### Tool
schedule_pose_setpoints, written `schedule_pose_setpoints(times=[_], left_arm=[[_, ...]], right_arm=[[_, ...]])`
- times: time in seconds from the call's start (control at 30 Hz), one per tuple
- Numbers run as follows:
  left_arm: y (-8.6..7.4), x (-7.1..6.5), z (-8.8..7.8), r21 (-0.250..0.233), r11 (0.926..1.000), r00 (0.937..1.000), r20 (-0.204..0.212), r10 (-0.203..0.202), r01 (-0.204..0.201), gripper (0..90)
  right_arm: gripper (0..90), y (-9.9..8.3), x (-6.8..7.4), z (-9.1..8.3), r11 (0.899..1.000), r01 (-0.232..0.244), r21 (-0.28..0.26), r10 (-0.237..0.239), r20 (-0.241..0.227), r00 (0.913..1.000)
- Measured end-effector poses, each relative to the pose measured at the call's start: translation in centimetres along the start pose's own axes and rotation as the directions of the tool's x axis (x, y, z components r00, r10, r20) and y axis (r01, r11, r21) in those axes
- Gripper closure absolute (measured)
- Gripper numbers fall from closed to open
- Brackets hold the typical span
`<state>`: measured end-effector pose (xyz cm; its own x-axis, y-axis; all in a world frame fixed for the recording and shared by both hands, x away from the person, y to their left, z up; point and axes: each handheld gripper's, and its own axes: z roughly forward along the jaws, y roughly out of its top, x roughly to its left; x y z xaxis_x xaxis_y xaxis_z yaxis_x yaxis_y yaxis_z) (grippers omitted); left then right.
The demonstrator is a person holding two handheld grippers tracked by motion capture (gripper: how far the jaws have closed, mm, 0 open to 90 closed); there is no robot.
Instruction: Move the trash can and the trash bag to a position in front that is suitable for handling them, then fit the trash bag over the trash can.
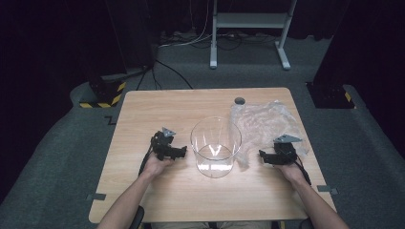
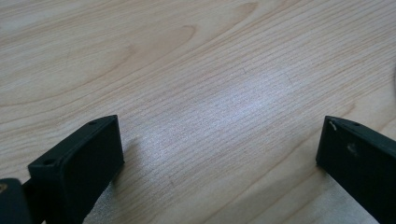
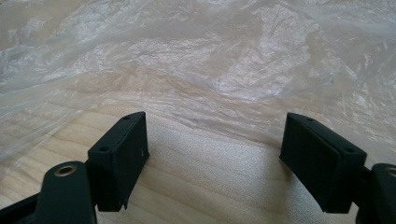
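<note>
Resting on a pale wooden surface (image 1: 143,191), the person's left hand (image 1: 156,166) carries the left hand-held gripper (image 1: 184,152), which lies just left of a clear glass vessel (image 1: 216,146) and points toward it without touching it. In the left gripper view its two black jaws stand spread wide, low over bare wood grain (image 2: 205,93), with nothing between them. The vessel is an upright, open-topped cylinder standing near the middle of the surface, between the two hand-held grippers; light glints on its base. To its right lies a crumpled sheet of thin transparent plastic film (image 1: 267,126), spread over the right rear part of the surface and reaching up to the vessel's right side; whether the two touch cannot be told. A small round hole (image 1: 239,101) in the surface sits near the far edge, just left of the film. The right hand-held gripper (image 1: 262,154), carried in the person's right hand (image 1: 289,168), rests at the film's near edge and points left toward the vessel. In the right gripper view its jaws are likewise spread, resting low over the wood, with the wrinkled film (image 3: 196,70) lying just ahead of the jaw tips and none of it caught between them. A grey three-cornered plate tops each hand-held gripper.
</note>
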<state>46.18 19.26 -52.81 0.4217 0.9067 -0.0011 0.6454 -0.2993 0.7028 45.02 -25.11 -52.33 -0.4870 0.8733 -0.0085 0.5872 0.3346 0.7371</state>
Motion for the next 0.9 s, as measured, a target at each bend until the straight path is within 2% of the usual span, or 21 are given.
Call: schedule_pose_setpoints(times=[0.37,0.67,0.8,0.9], left_arm=[[-0.1,-0.1,-0.1,0.002,1.0000,0.9999,-0.010,-0.008,0.008,0.5],[0.1,0.1,0.1,-0.003,1.0000,1.0000,0.002,-0.003,0.003,0.0],[0.3,0.1,0.3,-0.002,1.0000,1.0000,0.000,-0.004,0.004,0.0],[0.7,0.2,0.7,-0.001,1.0000,1.0000,0.000,-0.004,0.004,0.0]], right_arm=[[22.7,0.1,0.1,0.1,1.000,-0.009,0.000,0.009,0.012,0.9999],[19.7,0.3,0.4,0.3,1.000,-0.028,0.008,0.027,0.033,0.9991],[19.1,0.1,0.4,-0.5,0.998,-0.045,0.040,0.043,0.028,0.9987],[20.1,0.1,0.1,-1.6,0.997,-0.082,0.007,0.081,0.029,0.9963]])
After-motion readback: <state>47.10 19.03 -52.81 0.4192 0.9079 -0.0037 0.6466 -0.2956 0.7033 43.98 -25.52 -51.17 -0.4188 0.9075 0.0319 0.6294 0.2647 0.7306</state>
